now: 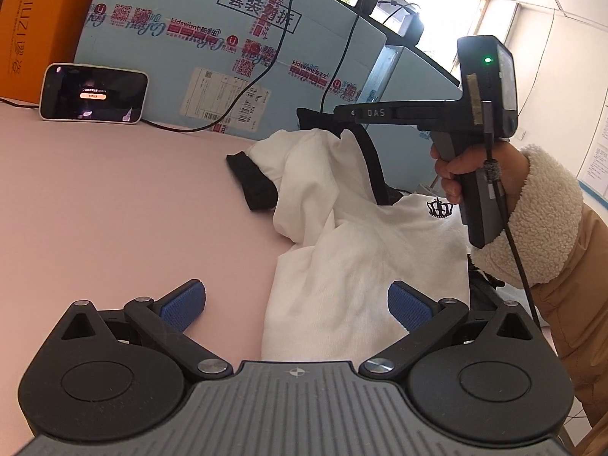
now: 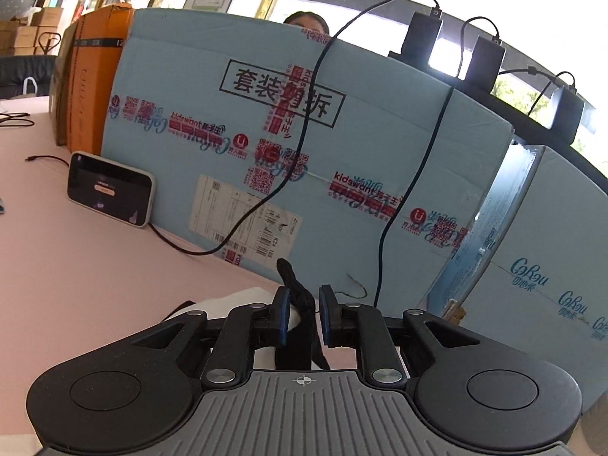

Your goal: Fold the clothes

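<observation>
A white sweatshirt (image 1: 353,266) with black trim and a small crown print lies bunched on the pink table (image 1: 114,228); one black cuff (image 1: 252,184) points left. My left gripper (image 1: 296,304) hangs open and wide just above the sweatshirt's near edge, nothing between its blue pads. A hand holds my right gripper (image 1: 338,112) above the far end of the garment, whose black trim rises to its tip. In the right wrist view the right gripper (image 2: 304,313) stands slightly open. A strip of black trim (image 2: 298,300) sits between the pads, against the left one, with a gap to the right one.
A large light-blue carton (image 1: 228,38) walls off the back of the table, with an orange box (image 1: 30,30) to its left. A phone (image 1: 93,91) leans against the carton, and black cables (image 1: 281,38) hang down its face. A fleece-cuffed sleeve (image 1: 532,209) fills the right side.
</observation>
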Demonstrator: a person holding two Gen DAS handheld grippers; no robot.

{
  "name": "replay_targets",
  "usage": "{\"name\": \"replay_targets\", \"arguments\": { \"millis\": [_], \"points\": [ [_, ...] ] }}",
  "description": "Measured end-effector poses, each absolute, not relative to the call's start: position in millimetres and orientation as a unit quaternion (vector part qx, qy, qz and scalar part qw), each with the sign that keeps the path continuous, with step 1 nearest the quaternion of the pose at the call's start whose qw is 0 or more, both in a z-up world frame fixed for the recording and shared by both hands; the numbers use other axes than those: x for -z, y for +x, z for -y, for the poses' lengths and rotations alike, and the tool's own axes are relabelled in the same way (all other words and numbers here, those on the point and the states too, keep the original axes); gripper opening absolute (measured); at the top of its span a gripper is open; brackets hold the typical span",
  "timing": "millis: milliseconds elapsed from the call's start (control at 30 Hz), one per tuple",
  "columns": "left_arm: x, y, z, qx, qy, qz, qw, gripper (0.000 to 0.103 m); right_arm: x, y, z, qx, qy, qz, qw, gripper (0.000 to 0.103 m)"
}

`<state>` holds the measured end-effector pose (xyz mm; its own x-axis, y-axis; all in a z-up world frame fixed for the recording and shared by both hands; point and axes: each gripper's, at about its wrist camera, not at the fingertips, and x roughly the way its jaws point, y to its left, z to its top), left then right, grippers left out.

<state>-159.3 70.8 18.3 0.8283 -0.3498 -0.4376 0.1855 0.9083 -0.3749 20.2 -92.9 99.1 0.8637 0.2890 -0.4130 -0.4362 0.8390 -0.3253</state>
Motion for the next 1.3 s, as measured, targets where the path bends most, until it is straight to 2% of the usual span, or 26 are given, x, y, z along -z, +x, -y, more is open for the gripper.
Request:
{"name": "replay_targets", "arguments": {
  "millis": [100,333,400,567,1000,1300],
  "points": [
    [-18.7,-159.4,-70.1,0.14,-0.158,-0.257,0.943,0.103,-109.9,5.0,102.4,-0.198,-0.202,-0.164,0.945,0.036],
    [-18.3,-160.3,-68.1,0.135,-0.152,-0.258,0.945,0.103,-121.1,-43.4,127.0,-0.227,-0.193,-0.145,0.943,0.049],
    [-18.4,-160.4,-67.3,0.132,-0.149,-0.258,0.945,0.103,-121.5,-63.0,136.7,-0.239,-0.18,-0.144,0.943,0.062],
    [-18.4,-161.3,-65.6,0.122,-0.141,-0.259,0.948,0.103,-114.4,-112.6,161.8,-0.268,-0.151,-0.146,0.94,0.079],
    [-18.8,-164.7,-63.3,0.084,-0.131,-0.257,0.954,0.103,-59.5,-149.2,207.4,-0.25,-0.113,-0.234,0.933,0.084],
    [-19.6,-164.2,-60.8,0.072,-0.123,-0.259,0.955,0.103,-36.8,-151.4,207.6,-0.263,-0.109,-0.258,0.923,0.086]
  ]
}}
